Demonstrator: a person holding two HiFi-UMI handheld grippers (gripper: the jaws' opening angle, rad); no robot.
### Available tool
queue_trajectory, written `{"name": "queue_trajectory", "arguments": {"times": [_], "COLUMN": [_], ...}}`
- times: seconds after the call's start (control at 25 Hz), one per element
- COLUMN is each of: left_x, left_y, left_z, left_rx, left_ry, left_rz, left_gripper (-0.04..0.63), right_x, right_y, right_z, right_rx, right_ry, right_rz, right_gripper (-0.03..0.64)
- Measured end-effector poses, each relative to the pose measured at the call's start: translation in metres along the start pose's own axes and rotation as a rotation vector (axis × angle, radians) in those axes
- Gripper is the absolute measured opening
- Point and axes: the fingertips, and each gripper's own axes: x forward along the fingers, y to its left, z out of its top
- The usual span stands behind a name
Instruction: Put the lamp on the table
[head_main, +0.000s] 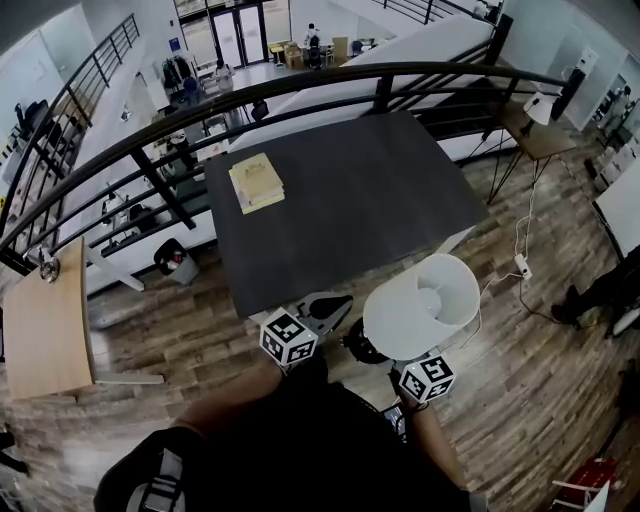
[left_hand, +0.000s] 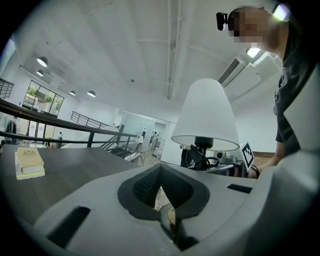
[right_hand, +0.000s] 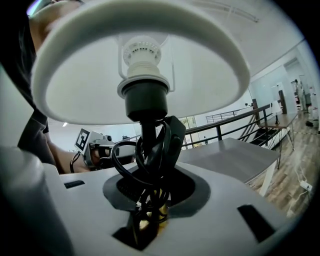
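Two grippers showed at the near edge of the table, and only one carried anything. The right gripper had its jaws clamped on the lamp low on the dark stem, with the coiled black cord bunched into the same pinch. The lamp stood upright in the air just short of the table's near edge, above the wooden floor and not yet over the tabletop. The left gripper sat beside it, jaws pressed together on nothing, its tip at the table's near edge. The step in hand looked like the carry onto the table, with the set-down yet to come. Doing it well probably called for keeping the stem vertical, since the wide white shade put weight high above the pinch and could swing the lamp over. The grip ran partly through loose cable, so it may have been springy. A slow, level approach seemed safer than a quick one. The base needed to clear the table edge before lowering, and the wide bare stretch of dark top, well apart from the stack of books at the far left, offered an easy landing spot. Lowering until the base sat flat, and only then spreading the jaws, would likely have kept the lamp from tipping. The empty left gripper could have steadied the stem if it leaned.
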Motion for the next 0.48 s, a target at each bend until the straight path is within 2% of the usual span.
{"name": "queue_trajectory", "arguments": {"times": [0.48], "left_x": [0.051], "left_y": [0.076], "left_z": [0.026], "left_rx": [-0.001], "left_ry": [-0.020], "left_rz": [-0.028], "left_gripper": [0.009], "right_x": [0.062], "right_y": [-0.057], "right_z": [0.026], "right_rx": [0.003], "right_ry": [-0.001], "right_rz": [-0.022], "right_gripper": [0.110]}}
